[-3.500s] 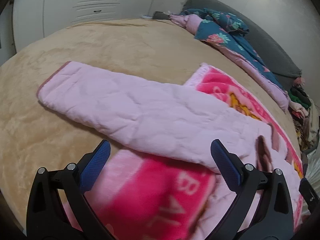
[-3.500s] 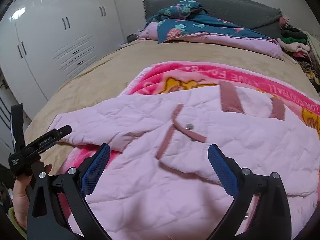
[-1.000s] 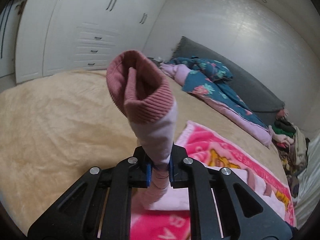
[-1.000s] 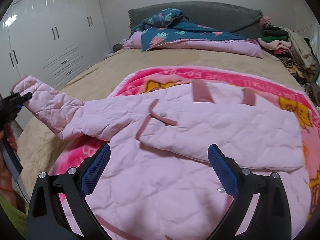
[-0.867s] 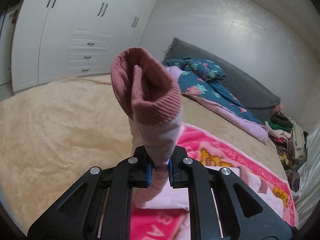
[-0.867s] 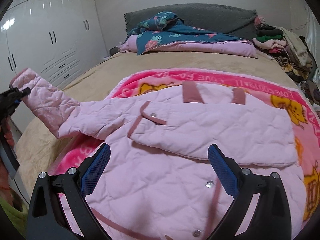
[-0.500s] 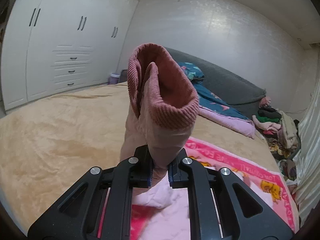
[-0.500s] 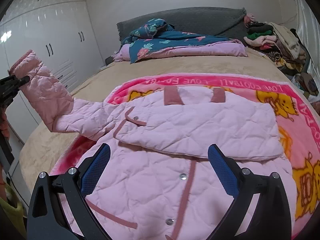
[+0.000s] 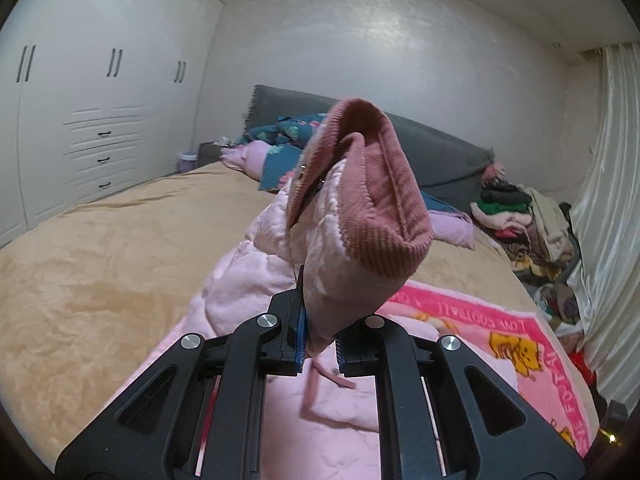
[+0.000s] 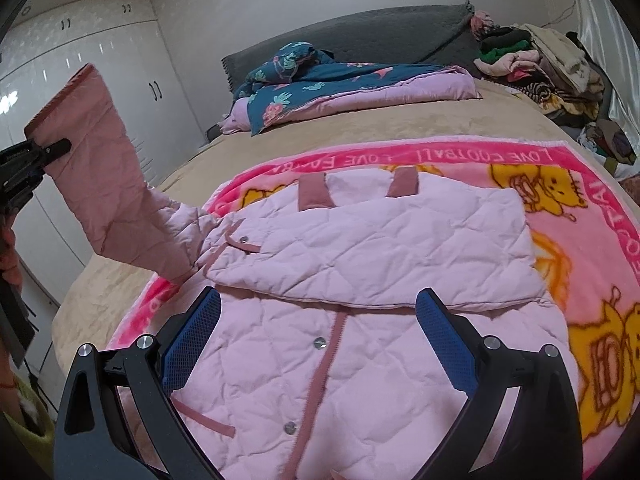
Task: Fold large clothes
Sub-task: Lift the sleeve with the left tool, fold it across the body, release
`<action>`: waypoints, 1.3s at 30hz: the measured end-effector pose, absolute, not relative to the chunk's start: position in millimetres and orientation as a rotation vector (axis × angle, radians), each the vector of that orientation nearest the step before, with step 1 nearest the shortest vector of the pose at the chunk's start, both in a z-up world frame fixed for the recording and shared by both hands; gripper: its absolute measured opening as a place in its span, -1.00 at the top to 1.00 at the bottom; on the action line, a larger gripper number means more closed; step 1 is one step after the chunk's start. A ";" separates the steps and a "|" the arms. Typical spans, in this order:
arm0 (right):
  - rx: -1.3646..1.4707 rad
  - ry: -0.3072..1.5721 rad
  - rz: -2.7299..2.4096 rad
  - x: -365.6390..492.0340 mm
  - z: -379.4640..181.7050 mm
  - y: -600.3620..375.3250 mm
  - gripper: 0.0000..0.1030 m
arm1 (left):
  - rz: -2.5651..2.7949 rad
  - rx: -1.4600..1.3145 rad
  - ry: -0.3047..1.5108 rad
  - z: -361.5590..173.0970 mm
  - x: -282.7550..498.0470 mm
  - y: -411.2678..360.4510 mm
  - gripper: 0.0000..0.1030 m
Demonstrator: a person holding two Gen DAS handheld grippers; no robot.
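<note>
A pale pink quilted jacket (image 10: 360, 280) lies front-up on a pink cartoon blanket (image 10: 580, 216) on the bed. One sleeve is folded flat across its chest. My left gripper (image 9: 318, 344) is shut on the other sleeve (image 9: 348, 248) just below its dusty-pink ribbed cuff (image 9: 384, 200) and holds it raised above the bed. From the right wrist view the raised sleeve (image 10: 108, 192) stands up at the left, pinched by the left gripper (image 10: 36, 152). My right gripper (image 10: 316, 332) is open and empty, hovering over the jacket's snap-button front.
The bed has a tan cover (image 9: 100, 260). A blue floral quilt (image 10: 320, 80) lies by the grey headboard (image 10: 380, 36). A pile of clothes (image 10: 540, 64) sits at the far right. White wardrobes (image 9: 80, 120) line the left wall.
The left gripper closed on the sleeve near its cuff, lifted it off the bed and has carried it higher and toward the jacket body. The right gripper stayed open and drew back over the jacket front.
</note>
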State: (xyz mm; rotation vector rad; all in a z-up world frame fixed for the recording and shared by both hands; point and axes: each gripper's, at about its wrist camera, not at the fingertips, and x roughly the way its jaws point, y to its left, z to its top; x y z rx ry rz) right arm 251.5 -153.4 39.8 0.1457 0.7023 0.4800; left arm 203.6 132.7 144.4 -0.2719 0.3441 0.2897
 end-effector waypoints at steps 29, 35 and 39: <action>0.304 0.719 0.266 267.5 16.1 -266.4 -0.89 | 0.040 -0.123 0.532 67.1 264.4 6.5 0.91; 0.326 0.732 0.237 267.9 5.3 -278.2 -0.89 | -0.010 -0.087 0.587 42.9 270.0 -12.3 0.91; 0.342 0.745 0.218 268.6 -2.4 -285.2 -0.89 | -0.034 -0.065 0.620 29.6 273.3 -22.9 0.91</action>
